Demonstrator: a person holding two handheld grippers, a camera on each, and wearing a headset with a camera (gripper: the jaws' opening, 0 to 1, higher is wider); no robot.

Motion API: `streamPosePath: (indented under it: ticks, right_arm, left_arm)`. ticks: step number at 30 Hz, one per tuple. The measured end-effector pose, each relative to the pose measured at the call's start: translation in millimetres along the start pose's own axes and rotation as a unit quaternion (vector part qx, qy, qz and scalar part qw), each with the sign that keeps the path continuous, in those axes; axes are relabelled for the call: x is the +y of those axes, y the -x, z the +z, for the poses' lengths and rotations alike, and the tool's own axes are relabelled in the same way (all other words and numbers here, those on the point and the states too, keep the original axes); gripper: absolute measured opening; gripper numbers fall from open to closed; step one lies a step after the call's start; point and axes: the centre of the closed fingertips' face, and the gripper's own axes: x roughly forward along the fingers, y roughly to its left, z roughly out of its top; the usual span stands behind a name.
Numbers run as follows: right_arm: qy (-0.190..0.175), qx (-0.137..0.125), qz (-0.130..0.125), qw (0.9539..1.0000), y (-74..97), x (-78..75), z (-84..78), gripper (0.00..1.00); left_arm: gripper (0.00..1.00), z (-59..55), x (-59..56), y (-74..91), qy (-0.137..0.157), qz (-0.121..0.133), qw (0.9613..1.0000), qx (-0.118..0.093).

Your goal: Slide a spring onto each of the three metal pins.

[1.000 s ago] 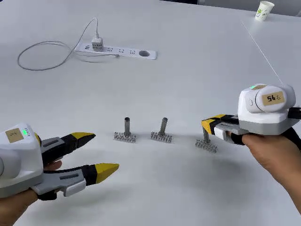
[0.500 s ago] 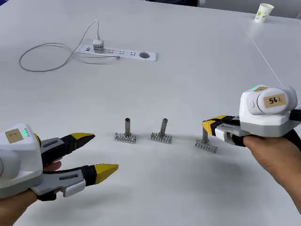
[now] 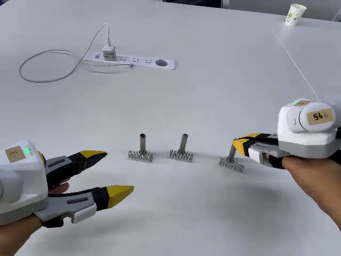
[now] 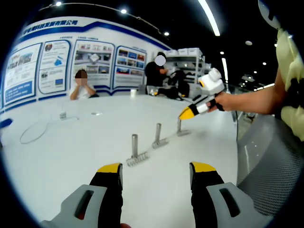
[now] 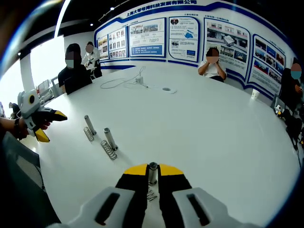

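Three short metal pins stand in a row on the white table: left pin point(image 3: 143, 143), middle pin point(image 3: 183, 143), right pin point(image 3: 232, 153). A spring lies at the foot of each: left spring point(image 3: 140, 156), middle spring point(image 3: 181, 156), right spring point(image 3: 232, 165). My right gripper point(image 3: 240, 145) is shut on the right pin point(image 5: 153, 172), whose top sits between the yellow tips, with the spring point(image 5: 151, 194) below. My left gripper point(image 3: 109, 173) is open and holds nothing, well short of the left pin point(image 4: 134, 145). In the left gripper view its jaws stand wide apart point(image 4: 156, 168).
A white power strip point(image 3: 128, 60) with a plugged-in charger and looped cable lies at the far left. A paper cup point(image 3: 292, 14) stands at the far right corner. People sit around the table's far side.
My right gripper has drifted slightly right and down while staying on the right pin. The left gripper has not moved. The head camera shifted a little.
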Motion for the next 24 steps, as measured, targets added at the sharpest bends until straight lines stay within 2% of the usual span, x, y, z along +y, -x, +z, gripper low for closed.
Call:
streamPosePath:
  ticks: [8, 24]
  right_arm:
    - [0.010, 0.014, 0.007, 0.9998, 1.9, 2.3, -9.9, 0.09]
    - [0.008, 0.038, 0.010, 0.9992, -14.3, 1.0, -26.9, 0.09]
  left_arm:
    - [0.58, -0.6, -0.5, -0.1, 0.001, -0.001, 1.0000, 0.000]
    - [0.58, -2.9, 1.0, -0.3, 0.003, 0.000, 1.0000, 0.001]
